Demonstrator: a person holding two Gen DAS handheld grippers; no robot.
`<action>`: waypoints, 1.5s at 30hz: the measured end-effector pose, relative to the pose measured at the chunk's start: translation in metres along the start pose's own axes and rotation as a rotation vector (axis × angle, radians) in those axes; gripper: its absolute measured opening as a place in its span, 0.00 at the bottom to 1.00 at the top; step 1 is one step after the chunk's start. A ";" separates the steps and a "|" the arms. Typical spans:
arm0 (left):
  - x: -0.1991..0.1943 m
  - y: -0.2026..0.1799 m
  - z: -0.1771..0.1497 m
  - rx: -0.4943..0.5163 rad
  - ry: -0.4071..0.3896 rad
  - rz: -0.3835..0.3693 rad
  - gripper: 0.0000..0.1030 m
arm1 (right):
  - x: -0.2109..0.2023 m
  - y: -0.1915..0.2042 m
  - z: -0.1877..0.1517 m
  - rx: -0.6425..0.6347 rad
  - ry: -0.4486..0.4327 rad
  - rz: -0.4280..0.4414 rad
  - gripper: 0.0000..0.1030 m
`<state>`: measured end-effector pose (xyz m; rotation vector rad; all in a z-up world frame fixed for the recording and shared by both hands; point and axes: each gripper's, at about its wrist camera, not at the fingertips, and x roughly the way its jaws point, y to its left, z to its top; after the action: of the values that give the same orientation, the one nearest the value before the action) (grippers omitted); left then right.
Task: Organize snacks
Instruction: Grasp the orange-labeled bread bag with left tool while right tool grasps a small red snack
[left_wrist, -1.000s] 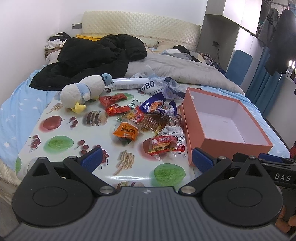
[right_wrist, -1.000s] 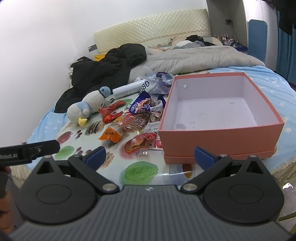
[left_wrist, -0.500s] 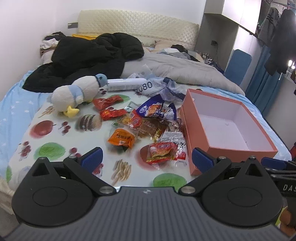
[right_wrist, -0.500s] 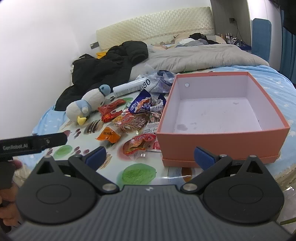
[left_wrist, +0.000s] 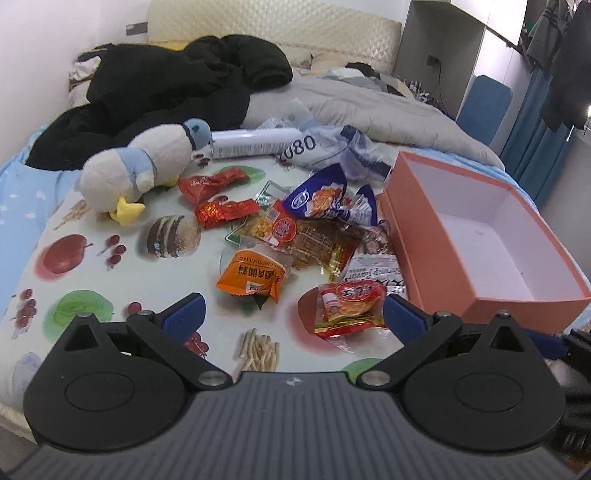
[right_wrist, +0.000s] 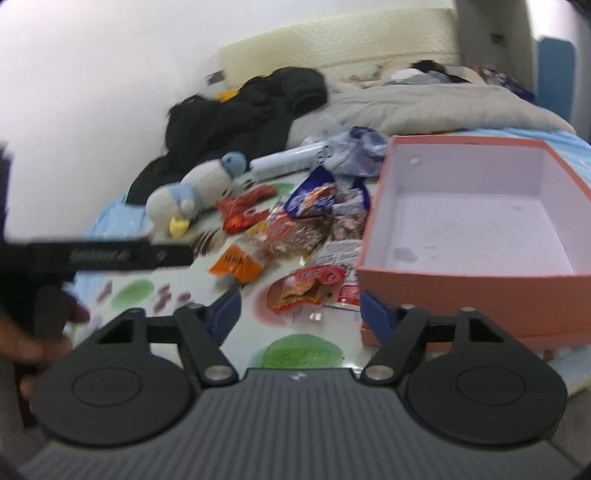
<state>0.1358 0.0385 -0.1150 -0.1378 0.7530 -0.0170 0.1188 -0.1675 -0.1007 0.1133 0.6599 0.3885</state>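
Orange box (left_wrist: 436, 236) stands empty at the right, the snack packets (left_wrist: 314, 236) heaped just left of it on the bed's printed cloth. Both grippers have come nearer: left gripper (left_wrist: 291, 319) and right gripper (right_wrist: 300, 308) are wide, holding nothing, so picking can begin.

- A home bedroom.
- A bed (left_wrist: 33, 192) with a padded headboard (left_wrist: 273, 22) and rumpled grey duvet (left_wrist: 369, 107).
- A black coat (left_wrist: 166, 96) and plush duck (left_wrist: 140, 170) lie on it.
- Clothes (left_wrist: 569, 62) hang beside blue curtains (left_wrist: 532, 136).
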 end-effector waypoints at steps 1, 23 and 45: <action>0.007 0.003 0.000 0.002 0.007 -0.004 1.00 | 0.004 0.004 -0.003 -0.017 0.004 0.008 0.65; 0.163 0.040 0.033 0.074 0.156 -0.053 0.99 | 0.152 0.035 -0.007 -0.206 0.132 -0.130 0.64; 0.185 0.042 0.019 0.005 0.218 -0.053 0.69 | 0.197 0.028 -0.010 -0.219 0.218 -0.064 0.57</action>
<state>0.2826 0.0708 -0.2329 -0.1522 0.9668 -0.0851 0.2461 -0.0654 -0.2155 -0.1603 0.8289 0.4119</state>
